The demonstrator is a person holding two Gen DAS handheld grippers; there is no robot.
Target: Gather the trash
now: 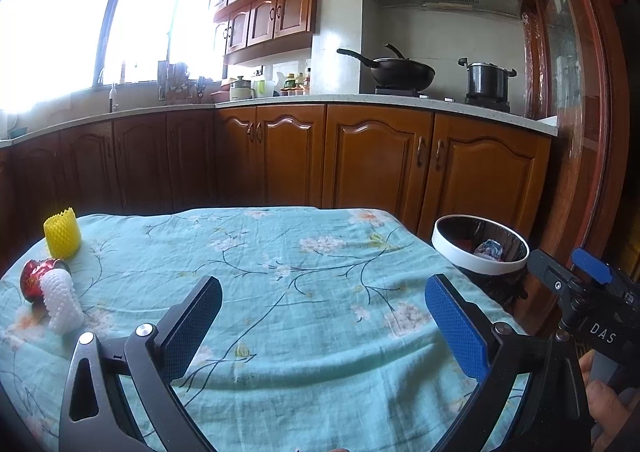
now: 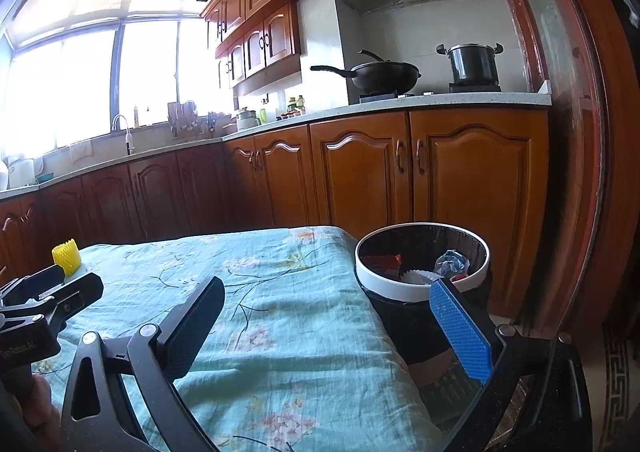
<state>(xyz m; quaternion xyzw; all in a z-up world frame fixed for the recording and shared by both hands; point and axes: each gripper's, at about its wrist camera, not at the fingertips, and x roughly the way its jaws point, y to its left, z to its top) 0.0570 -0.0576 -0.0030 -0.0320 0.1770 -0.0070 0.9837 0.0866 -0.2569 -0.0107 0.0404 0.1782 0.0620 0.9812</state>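
Observation:
On the table's far left stand a yellow foam net sleeve (image 1: 62, 232), a crushed red can (image 1: 38, 277) and a white foam net sleeve (image 1: 62, 304) that leans against the can. My left gripper (image 1: 322, 322) is open and empty over the floral tablecloth (image 1: 280, 272), to the right of these. A black bin with a white rim (image 2: 416, 294) stands off the table's right edge and holds red wrappers and crumpled trash. My right gripper (image 2: 328, 322) is open and empty near the bin. The yellow sleeve also shows in the right wrist view (image 2: 67, 254).
Wooden kitchen cabinets (image 1: 360, 160) line the wall behind the table. A wok (image 1: 400, 72) and a pot (image 1: 486, 80) sit on the stove. A wooden door frame (image 2: 572, 172) stands right of the bin. The other gripper (image 1: 580, 288) shows at the right edge.

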